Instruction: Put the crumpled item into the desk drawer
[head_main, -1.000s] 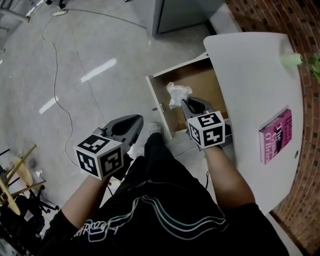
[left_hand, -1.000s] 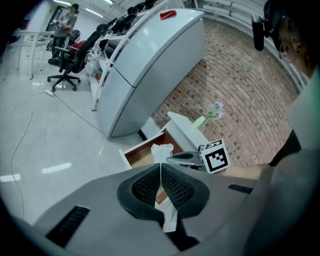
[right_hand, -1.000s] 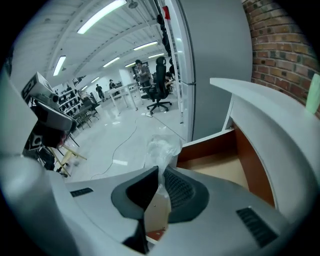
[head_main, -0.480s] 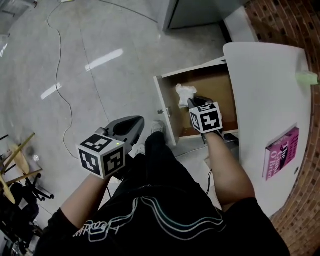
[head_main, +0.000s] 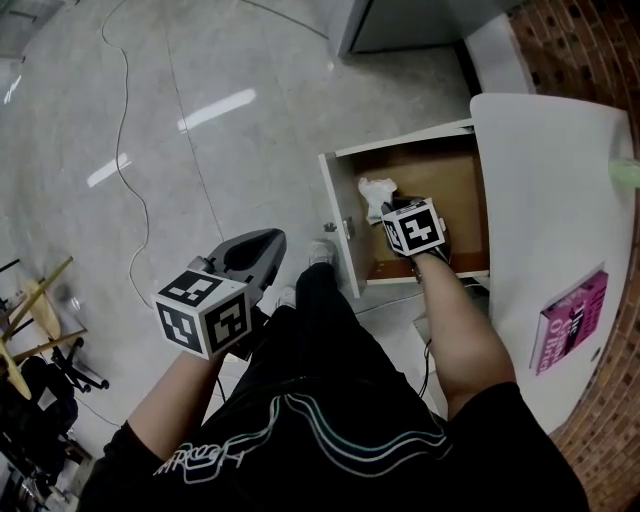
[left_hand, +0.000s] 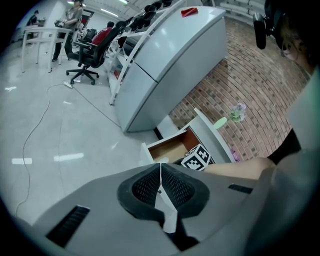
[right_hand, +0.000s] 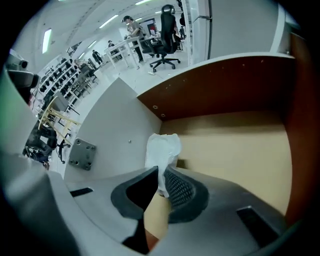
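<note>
We see a white crumpled item (head_main: 377, 193) in a drawer (head_main: 450, 170) right of centre, which has a tan floor, reddish-brown inner walls and a white front. At the right, the white surface (head_main: 545, 200) carries a bright pink book (head_main: 570, 322) with white lettering. A red-brown brick wall (head_main: 590, 50) fills the upper right corner. The floor (head_main: 150, 120) is pale, glossy grey. The left tongs (head_main: 272, 240) and right tongs (head_main: 385, 207) are grey with black ribbed pads, each patterned with black-and-white square markers. Along the bottom, our clothing (head_main: 320, 380) is black with white and teal wavy lines.
</note>
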